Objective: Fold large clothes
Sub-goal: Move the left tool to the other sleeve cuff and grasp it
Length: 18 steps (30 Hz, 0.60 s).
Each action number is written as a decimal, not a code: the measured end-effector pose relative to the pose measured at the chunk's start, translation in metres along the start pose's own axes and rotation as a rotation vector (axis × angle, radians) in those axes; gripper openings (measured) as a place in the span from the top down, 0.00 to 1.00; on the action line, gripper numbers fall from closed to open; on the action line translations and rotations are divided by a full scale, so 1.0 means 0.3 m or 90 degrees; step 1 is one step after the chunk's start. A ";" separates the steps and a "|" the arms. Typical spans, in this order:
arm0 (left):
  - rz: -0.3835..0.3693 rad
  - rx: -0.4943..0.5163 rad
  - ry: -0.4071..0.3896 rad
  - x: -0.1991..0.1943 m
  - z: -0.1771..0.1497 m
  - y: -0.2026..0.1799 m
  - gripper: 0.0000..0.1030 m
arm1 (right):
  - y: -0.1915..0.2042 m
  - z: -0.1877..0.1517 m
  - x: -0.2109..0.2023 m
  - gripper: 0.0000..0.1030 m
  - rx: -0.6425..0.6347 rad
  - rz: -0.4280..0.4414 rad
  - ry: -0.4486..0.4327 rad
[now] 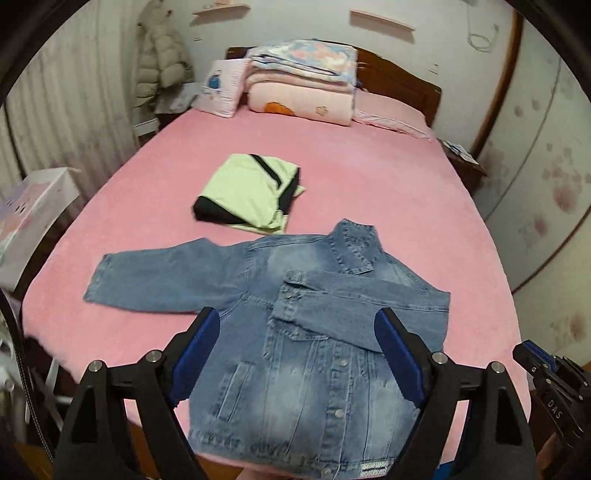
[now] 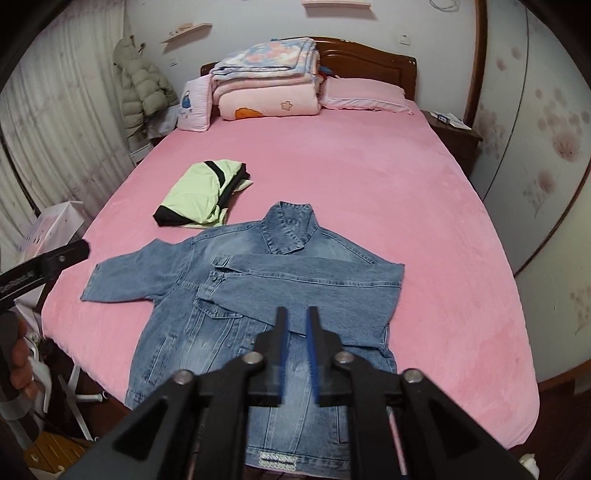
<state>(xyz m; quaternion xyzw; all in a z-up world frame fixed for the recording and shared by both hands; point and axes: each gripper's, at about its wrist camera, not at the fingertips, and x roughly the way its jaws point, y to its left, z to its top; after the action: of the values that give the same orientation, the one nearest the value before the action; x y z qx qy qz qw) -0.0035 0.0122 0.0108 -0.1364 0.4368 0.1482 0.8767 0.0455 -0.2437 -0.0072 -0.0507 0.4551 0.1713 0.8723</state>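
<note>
While one sleeve is already folded across the chest of the denim jacket [image 2: 258,306], which lies flat at the near end of the bed [image 2: 369,177], the other sleeve [image 1: 147,273] sticks out sideways. Left claw [image 1: 295,354] gapes wide and empty, right claw [image 2: 296,354] slightly parted, gripping nothing. A green top [image 1: 247,192] sits folded beyond, so I'd guess halfway.

Pink-sheeted bed [image 2: 332,166], dark wooden headboard [image 2: 369,62], stacked quilts [image 2: 266,85], puffer coat [image 2: 142,92] against pale stained wall [image 2: 443,29].

faded denim jacket [image 2: 295,266], plush pink bedspread [image 2: 332,166]
</note>
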 end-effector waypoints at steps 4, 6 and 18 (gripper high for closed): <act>0.030 -0.011 0.009 -0.054 -0.045 0.065 0.18 | 0.029 -0.021 -0.010 0.68 0.002 0.039 -0.005; 0.046 -0.013 0.013 -0.067 -0.057 0.102 0.18 | 0.051 -0.024 -0.011 0.63 0.001 0.045 -0.007; 0.124 -0.110 0.024 0.010 -0.051 0.654 0.18 | 0.302 0.063 0.008 0.61 -0.028 0.050 -0.088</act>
<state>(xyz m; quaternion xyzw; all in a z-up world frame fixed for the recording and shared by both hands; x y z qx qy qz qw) -0.0874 0.1872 -0.0220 -0.1710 0.4498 0.2672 0.8349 0.0301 -0.1537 0.0080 -0.0398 0.3918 0.2187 0.8928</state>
